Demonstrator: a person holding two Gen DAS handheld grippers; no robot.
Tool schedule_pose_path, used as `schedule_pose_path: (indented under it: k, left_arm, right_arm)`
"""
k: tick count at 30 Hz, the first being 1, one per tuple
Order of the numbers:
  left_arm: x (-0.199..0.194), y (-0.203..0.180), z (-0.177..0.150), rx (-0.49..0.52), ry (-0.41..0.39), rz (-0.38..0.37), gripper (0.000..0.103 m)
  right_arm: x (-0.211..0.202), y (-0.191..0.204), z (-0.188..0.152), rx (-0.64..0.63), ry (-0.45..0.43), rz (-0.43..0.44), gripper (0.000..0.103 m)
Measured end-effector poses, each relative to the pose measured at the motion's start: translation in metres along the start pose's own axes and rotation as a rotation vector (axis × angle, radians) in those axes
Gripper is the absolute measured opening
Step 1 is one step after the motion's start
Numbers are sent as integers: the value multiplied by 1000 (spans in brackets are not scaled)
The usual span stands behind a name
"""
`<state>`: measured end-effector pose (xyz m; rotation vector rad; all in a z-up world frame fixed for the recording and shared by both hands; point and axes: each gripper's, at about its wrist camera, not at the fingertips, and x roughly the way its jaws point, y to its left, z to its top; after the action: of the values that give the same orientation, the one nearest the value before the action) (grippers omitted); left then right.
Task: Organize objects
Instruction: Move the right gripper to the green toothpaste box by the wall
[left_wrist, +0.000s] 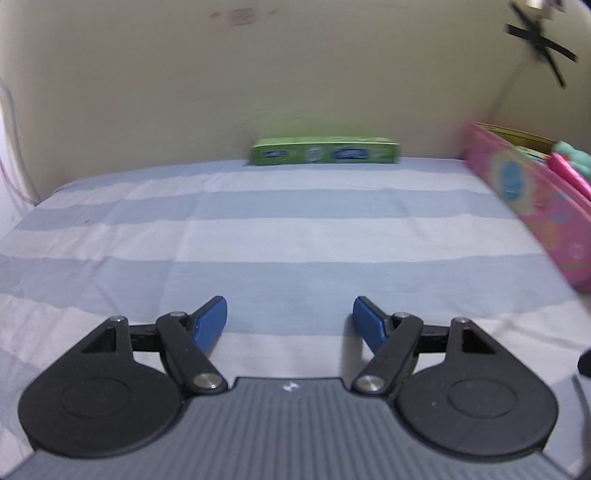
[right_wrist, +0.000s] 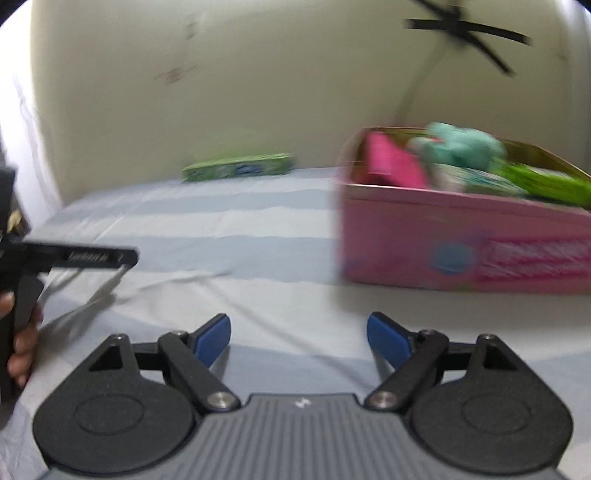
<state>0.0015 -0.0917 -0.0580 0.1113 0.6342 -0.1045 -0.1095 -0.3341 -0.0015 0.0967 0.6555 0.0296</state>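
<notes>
A long green carton (left_wrist: 325, 150) lies against the far wall on the blue-striped sheet; the right wrist view shows the same green carton (right_wrist: 238, 167) at the back. A pink box (right_wrist: 461, 236) stands on the right, filled with a teal plush toy (right_wrist: 461, 146), a pink item and something green. In the left wrist view the pink box (left_wrist: 532, 199) sits at the right edge. My left gripper (left_wrist: 290, 312) is open above the sheet with nothing between its blue pads. My right gripper (right_wrist: 299, 328) is open too, empty, in front of the pink box.
A cream wall (left_wrist: 258, 74) closes the back, with black tape strips (right_wrist: 469, 31) high on the right. The striped sheet (left_wrist: 258, 229) spreads between the grippers and the carton. At the left of the right wrist view, a hand (right_wrist: 22, 339) holds the other gripper's black frame.
</notes>
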Motion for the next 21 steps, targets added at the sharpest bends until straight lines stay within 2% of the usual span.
schedule_pose_path:
  k: [4,9,11,12,13,15,19,21]
  left_arm:
    - [7,30,5,-29,2,31,83]
    - [17,69,14,-70,1,72,84]
    - [23,88,16,-110,-9,99,86]
    - [27,99,17,-159,2,90,86]
    - [27,111,17,-225,-7,64,90]
    - [27,118,16,-286,-31,35,92]
    - [20,109,14,-243,-65,29,92]
    - [16,110,12,-244,-69,17,92]
  right_arm:
    - [20,44,8,-89,29,51,86]
    - [38,78,20,-143,49,112,84]
    - [49,83,31,-134,54,130,84]
    - [54,83,36,-128,52,131,84]
    - [61,82,44,-121,42,128,84]
    - [77,79,61,-101,22,102,84]
    - [126,65,110,10,-3,42,84]
    - [148,65,134,6,-14,23,84]
